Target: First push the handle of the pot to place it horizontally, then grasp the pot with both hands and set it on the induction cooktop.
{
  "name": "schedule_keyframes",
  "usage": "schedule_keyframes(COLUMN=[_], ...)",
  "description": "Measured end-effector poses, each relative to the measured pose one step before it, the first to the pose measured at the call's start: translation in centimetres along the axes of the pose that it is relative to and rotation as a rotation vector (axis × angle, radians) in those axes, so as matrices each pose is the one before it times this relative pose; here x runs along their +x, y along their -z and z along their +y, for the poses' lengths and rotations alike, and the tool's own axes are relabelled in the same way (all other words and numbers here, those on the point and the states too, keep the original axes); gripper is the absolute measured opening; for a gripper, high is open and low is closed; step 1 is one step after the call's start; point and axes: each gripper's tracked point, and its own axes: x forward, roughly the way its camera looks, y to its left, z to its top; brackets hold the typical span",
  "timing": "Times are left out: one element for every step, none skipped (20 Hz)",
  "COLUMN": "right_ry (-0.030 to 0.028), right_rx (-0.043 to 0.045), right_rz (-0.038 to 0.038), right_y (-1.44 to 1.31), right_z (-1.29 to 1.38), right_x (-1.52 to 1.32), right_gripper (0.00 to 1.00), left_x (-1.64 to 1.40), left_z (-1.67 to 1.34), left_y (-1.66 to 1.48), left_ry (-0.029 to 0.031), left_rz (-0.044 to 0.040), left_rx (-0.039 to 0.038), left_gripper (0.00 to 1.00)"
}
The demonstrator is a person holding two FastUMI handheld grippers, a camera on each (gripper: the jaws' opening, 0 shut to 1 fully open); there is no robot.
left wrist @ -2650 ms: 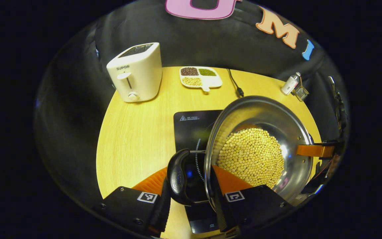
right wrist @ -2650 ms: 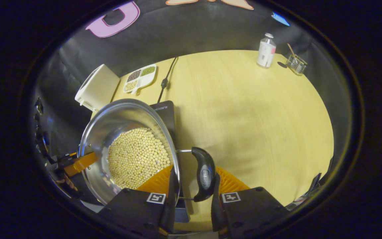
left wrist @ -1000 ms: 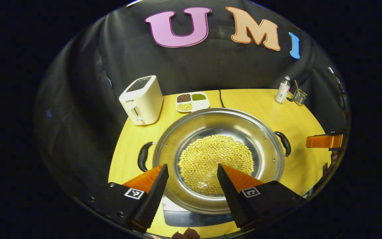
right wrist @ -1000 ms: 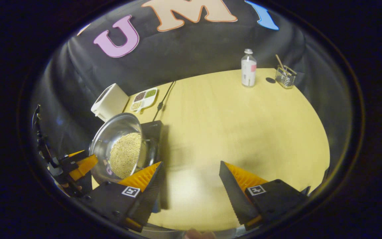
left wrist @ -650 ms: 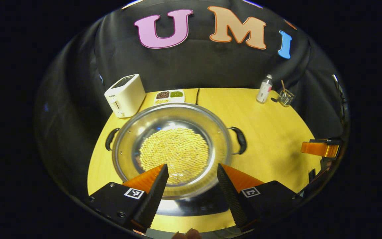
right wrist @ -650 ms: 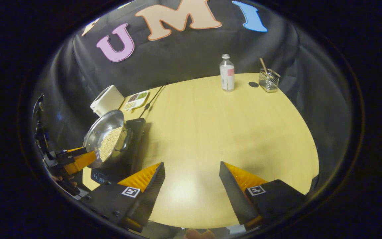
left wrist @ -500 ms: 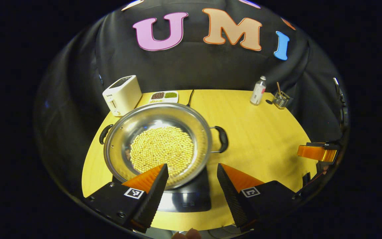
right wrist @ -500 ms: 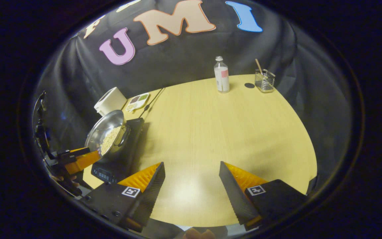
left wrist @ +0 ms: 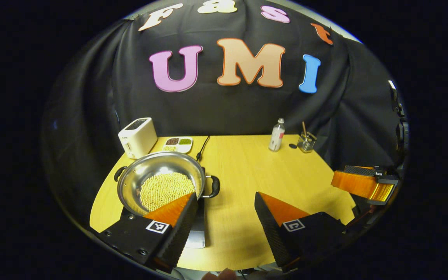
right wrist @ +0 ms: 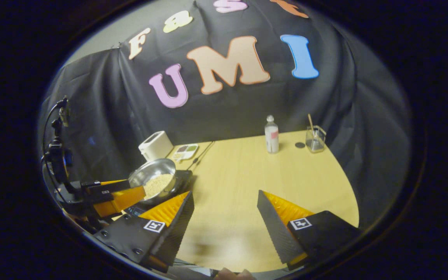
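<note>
On the cooktop (left wrist: 195,237), bean-filled steel pot (left wrist: 161,181) sits; both claws gape empty.

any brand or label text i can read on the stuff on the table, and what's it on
None reads clearly.
toaster: any mark on its front is too small to read.
bottle: it has a label, but the print is too small to read.
induction cooktop: any print on it is too small and blurred to read.

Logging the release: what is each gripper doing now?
Left gripper: open, holding nothing.
Right gripper: open, holding nothing.
</note>
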Motion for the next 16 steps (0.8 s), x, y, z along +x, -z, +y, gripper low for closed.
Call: schedule_keyframes(right_ry=[0.00049, 0.00283, 0.00451, -0.00182, -0.00089, 0.00328, 0.00731, 0.01025, 0.01244, 0.01555, 0.01402, 0.02373, 0.02447, 0.01882, 0.01543, 0.0104], right_rx=[-0.00419, -0.0042, -0.00342, 0.00194, 0.00087, -0.00195, -0.00194, -0.00261, -0.00414, -0.00958, -0.01405, -0.02085, -0.02356, -0.02599, -0.03075, -0.01538], right_rz=[-0.03029, -0.03321, -0.02681, -0.02416, -0.0225, -0.02455, -0.02556, -0.02877, -0.03207, -0.03423, -0.02976, -0.0293, -0.0334, -0.03461, -0.02211, -0.00729], right_y=[-1.217, -1.293, -1.295, -1.074, -1.034, -1.136, -1.222, -1.339, -1.345, -1.402, -1.218, -1.132, -1.193, -1.243, -1.115, -0.773], right_z=[0.453, 0.441, 0.422, 0.626, 0.802, 0.478, 0.358, 0.47, 0.446, 0.273, 0.151, -0.207, -0.314, -0.316, -0.322, -0.067], right_x=[-0.808, -0.705, -0.691, -0.664, -0.953, -0.858, -0.796, -1.027, -0.927, -0.96, -1.054, -1.103, -0.877, -0.737, -0.779, -0.551], right_gripper=[0.93, 0.93, 0.93, 1.0, 1.0, 0.99, 0.93, 0.93, 0.92, 0.92, 0.92, 0.92, 0.92, 0.93, 0.92, 0.92], left_x=[-0.798, -0.845, -0.916, -0.955, -0.948, -0.929, -1.019, -1.134, -1.096, -1.385, -0.98, -0.77, -0.671, -0.565, -0.646, -0.643], left_z=[-0.171, -0.063, 0.005, 0.028, -0.063, 0.186, 0.22, 0.215, 0.18, -0.104, 0.126, 0.28, 0.245, 0.262, 0.411, 0.447], left_y=[-1.189, -1.132, -1.307, -1.123, -1.131, -0.871, -1.017, -1.119, -1.24, -1.518, -1.201, -0.875, -0.83, -0.857, -1.125, -0.853], left_ry=[0.0055, 0.00176, 0.00119, 0.00339, 0.00459, -0.00279, -0.00348, -0.00488, -0.00174, 0.00251, 0.00263, 0.00034, -0.00044, -0.00614, -0.01227, -0.01467], left_rz=[-0.02778, -0.02995, -0.03389, -0.0329, -0.02823, -0.03021, -0.02602, -0.03143, -0.03222, -0.03483, -0.02838, -0.02211, -0.02219, -0.02213, -0.02525, -0.01636], left_rx=[0.00291, 0.00656, 0.00983, 0.00347, 0.00174, -0.00107, -0.0005, -0.00368, -0.00565, -0.00628, -0.00809, -0.00525, -0.00253, 0.00071, 0.00216, 0.00188], left_gripper=[0.9, 0.9, 0.9, 0.87, 0.9, 0.89, 0.89, 0.89, 0.89, 0.89, 0.89, 0.92, 0.89, 0.92, 0.89, 0.89])
